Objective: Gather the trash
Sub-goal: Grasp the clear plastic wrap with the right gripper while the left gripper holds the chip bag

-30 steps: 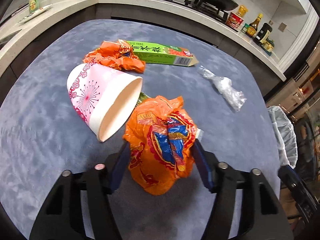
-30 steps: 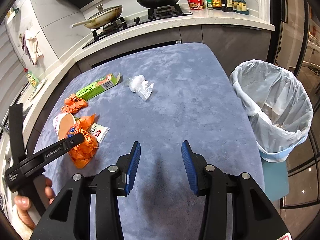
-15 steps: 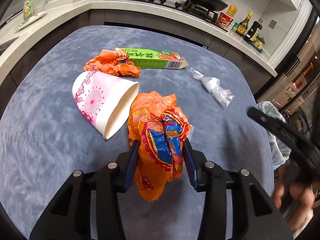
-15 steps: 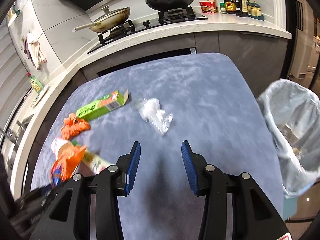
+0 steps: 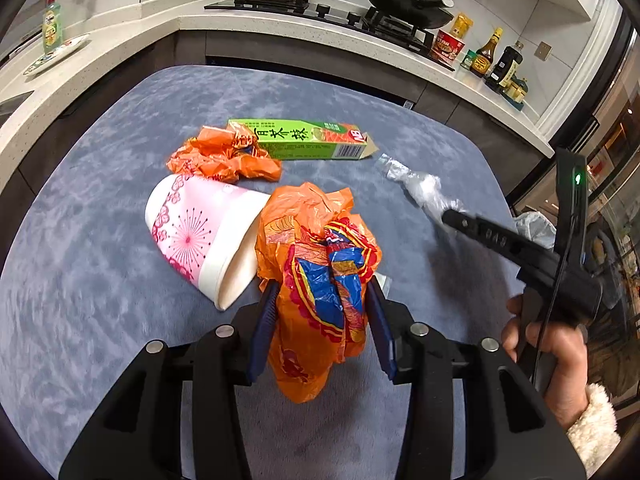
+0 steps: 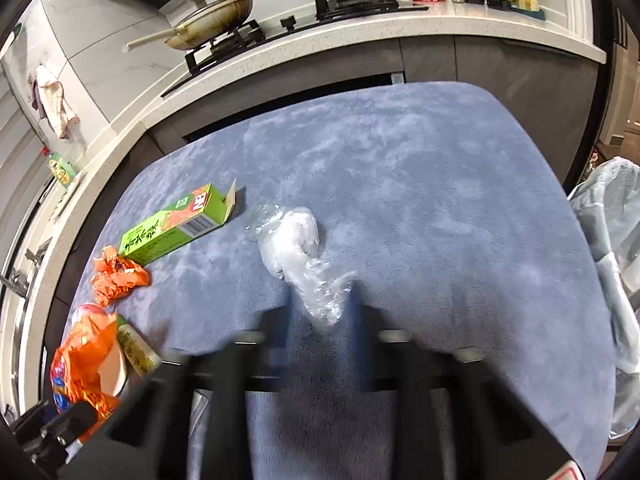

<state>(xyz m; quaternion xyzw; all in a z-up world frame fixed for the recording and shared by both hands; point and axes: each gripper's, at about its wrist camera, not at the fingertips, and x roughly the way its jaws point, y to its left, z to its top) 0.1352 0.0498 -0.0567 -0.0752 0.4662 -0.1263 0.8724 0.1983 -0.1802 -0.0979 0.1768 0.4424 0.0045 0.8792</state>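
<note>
My left gripper [image 5: 320,320] is shut on an orange snack wrapper [image 5: 320,280] and holds it above the blue table [image 5: 80,320]. A pink paper cup [image 5: 200,236] lies on its side beside it. A second orange wrapper [image 5: 224,156], a green box [image 5: 304,140] and a clear plastic bag [image 5: 420,188] lie farther back. My right gripper [image 6: 320,308] is open and blurred, its fingers on either side of the near end of the clear plastic bag [image 6: 296,252]. The green box [image 6: 176,228] lies to its left.
A bin with a pale liner [image 6: 616,260] stands off the table's right edge. A kitchen counter [image 5: 280,28] with a stove, pans and bottles runs behind the table. A small green packet [image 6: 136,348] lies by the cup.
My left gripper has lifted the orange wrapper off the table. My right gripper has moved forward and down to the clear plastic bag.
</note>
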